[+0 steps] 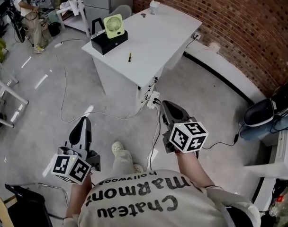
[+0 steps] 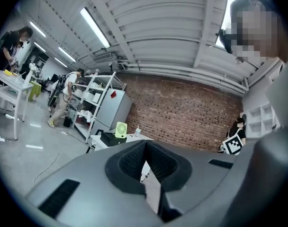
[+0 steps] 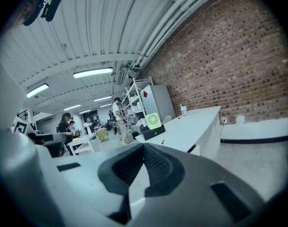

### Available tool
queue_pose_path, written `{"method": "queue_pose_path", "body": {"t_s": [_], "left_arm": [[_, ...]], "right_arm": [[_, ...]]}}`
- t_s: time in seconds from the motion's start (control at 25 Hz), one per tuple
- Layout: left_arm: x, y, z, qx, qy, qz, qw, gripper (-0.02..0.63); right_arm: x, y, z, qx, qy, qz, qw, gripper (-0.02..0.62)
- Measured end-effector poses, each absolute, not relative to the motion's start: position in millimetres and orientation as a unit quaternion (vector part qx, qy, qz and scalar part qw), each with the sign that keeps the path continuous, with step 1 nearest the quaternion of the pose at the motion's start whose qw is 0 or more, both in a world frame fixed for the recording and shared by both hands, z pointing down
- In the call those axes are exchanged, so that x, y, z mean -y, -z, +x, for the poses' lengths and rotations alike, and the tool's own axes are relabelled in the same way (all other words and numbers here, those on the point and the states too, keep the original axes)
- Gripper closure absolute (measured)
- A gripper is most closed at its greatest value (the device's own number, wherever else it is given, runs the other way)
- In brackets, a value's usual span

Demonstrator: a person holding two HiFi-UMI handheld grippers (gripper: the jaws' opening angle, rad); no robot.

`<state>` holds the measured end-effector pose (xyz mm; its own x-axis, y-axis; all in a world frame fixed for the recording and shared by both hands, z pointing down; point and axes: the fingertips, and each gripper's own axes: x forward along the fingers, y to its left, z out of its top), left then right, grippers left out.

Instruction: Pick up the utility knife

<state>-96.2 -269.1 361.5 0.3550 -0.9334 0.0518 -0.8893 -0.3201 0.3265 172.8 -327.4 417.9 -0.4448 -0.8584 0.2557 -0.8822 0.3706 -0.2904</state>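
I see a rough brick wall [image 1: 238, 22], a glossy grey floor [image 1: 40, 122], a smooth matt white table [image 1: 158, 37].

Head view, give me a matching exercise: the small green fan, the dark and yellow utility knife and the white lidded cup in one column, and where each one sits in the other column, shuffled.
Things
1. small green fan
2. dark and yellow utility knife
3. white lidded cup

Places
A. at the far end of the white table, towards the brick wall
B. standing on top of the black box
C. lying on the bare tabletop, apart from the box

Pairs: 1-B, 2-C, 3-A
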Motion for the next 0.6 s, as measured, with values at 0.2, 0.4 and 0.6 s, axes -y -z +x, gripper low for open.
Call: {"method": "queue_pose_path", "body": {"t_s": [0.2, 0.4, 0.6], "left_arm": [[307, -353, -107, 0.558, 0.079, 0.814, 0.143, 0.606], [344, -347, -127, 0.555, 0.08, 0.816, 0.138, 0.606], [392, -343, -162, 0.557, 0.083, 0.816, 0.134, 0.606]], "right_arm": [[363, -412, 164, 0.824, -0.189, 0.533, 0.026, 0.592], [399, -409, 146, 0.821, -0.189, 0.538, 0.021, 0.592], [450, -415, 119, 0.817, -0.192, 0.544, 0.021, 0.567]]}}
